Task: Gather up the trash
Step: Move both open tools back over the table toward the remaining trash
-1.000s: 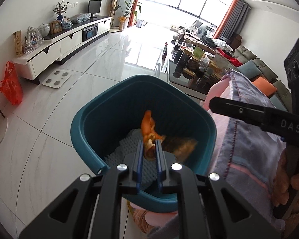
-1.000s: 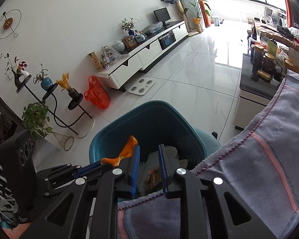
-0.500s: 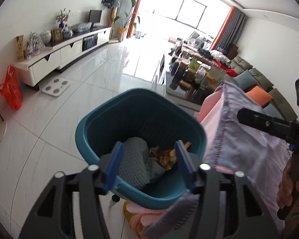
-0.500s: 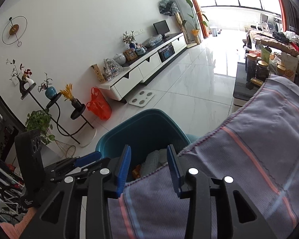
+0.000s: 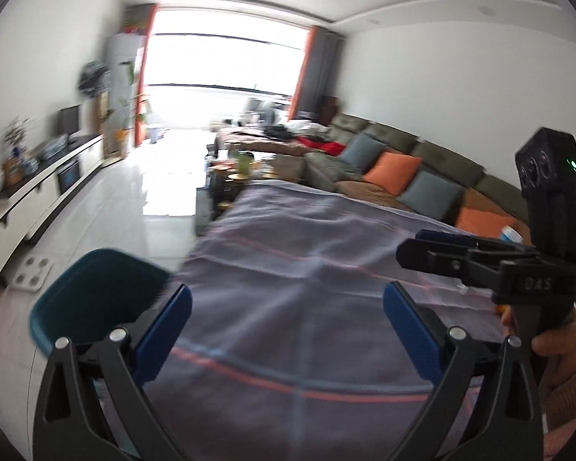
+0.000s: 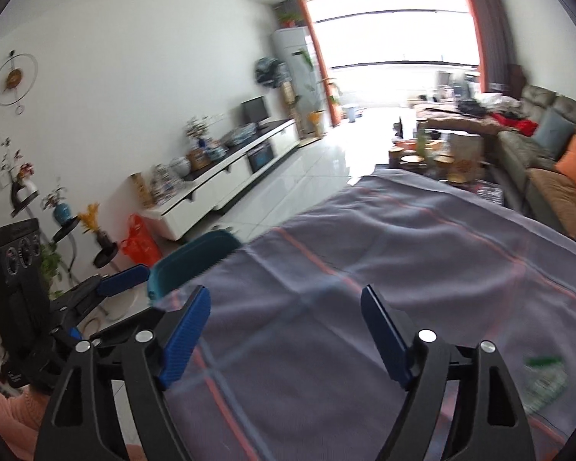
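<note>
Spanning one tablecloth (image 5: pixel 307 307): two wide-open grippers (image 5: pixel 288 330) (image 6: pixel 286 330), one teal bin (image 5: pixel 96 292).

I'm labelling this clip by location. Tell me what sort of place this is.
A home living room, most likely. A long sofa with orange and grey cushions lines one wall, a low white TV cabinet carries a screen and ornaments opposite, and a cloth-covered table stands beside a teal bin.
</note>
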